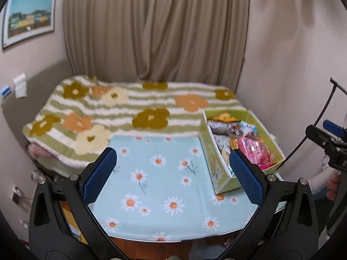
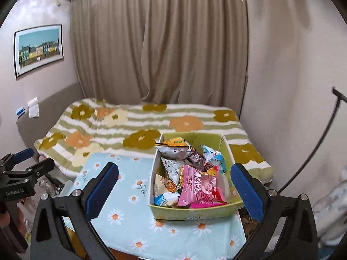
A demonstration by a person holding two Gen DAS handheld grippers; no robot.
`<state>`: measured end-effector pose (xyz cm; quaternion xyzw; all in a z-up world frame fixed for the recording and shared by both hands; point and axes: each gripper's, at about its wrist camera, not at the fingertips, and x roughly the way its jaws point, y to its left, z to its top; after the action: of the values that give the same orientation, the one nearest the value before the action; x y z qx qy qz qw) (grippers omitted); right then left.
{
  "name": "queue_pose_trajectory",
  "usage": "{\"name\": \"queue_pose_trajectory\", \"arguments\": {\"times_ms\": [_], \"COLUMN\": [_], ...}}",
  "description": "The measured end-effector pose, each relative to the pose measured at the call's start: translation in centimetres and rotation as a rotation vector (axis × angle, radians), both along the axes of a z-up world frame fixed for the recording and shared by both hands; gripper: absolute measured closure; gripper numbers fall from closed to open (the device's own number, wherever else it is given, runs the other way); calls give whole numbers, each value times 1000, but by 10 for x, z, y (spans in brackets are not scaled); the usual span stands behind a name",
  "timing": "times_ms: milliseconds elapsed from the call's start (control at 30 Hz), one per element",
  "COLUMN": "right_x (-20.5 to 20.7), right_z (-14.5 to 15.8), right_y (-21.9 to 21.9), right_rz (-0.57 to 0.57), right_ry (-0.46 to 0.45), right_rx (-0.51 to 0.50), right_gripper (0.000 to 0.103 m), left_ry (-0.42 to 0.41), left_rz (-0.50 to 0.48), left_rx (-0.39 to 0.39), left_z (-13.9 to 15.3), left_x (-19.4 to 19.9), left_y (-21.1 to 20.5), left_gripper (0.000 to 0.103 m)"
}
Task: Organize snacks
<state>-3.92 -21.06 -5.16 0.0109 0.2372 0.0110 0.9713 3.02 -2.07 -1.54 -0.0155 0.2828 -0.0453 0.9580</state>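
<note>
A green cardboard box [image 2: 193,211] stands on the right part of the daisy tablecloth [image 2: 130,212]. It holds several snack packets, with a pink packet [image 2: 199,188] on top at the front and an orange one [image 2: 173,144] at the back. The box also shows in the left wrist view [image 1: 219,173]. My left gripper [image 1: 173,162] is open and empty above the cloth, left of the box. My right gripper [image 2: 174,177] is open and empty, held above and in front of the box.
A bed with a striped flower blanket [image 1: 134,108] lies behind the table. Beige curtains [image 2: 160,43] hang at the back. A wall [image 2: 292,86] is close on the right. The table's front edge [image 1: 164,238] is near me.
</note>
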Motion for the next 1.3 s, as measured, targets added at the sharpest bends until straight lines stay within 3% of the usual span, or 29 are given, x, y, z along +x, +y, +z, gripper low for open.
{"name": "queue_pose_trajectory", "arguments": {"times_ms": [233, 400, 1300], "right_x": [-36, -48, -56], "right_z": [-3, -7, -5], "right_y": [14, 13, 8], "right_rz": [-23, -37, -57], "right_ry": [-51, -58, -72], "right_rx": [-1, 6, 2], "right_gripper": [0, 0, 0], "left_ry": [-109, -124, -136], "left_rz": [13, 11, 11], "left_rx": [37, 43, 38], "left_z": [17, 20, 22], "left_x": [-51, -67, -76], "left_y": [4, 1, -9], "left_gripper": [0, 0, 0]}}
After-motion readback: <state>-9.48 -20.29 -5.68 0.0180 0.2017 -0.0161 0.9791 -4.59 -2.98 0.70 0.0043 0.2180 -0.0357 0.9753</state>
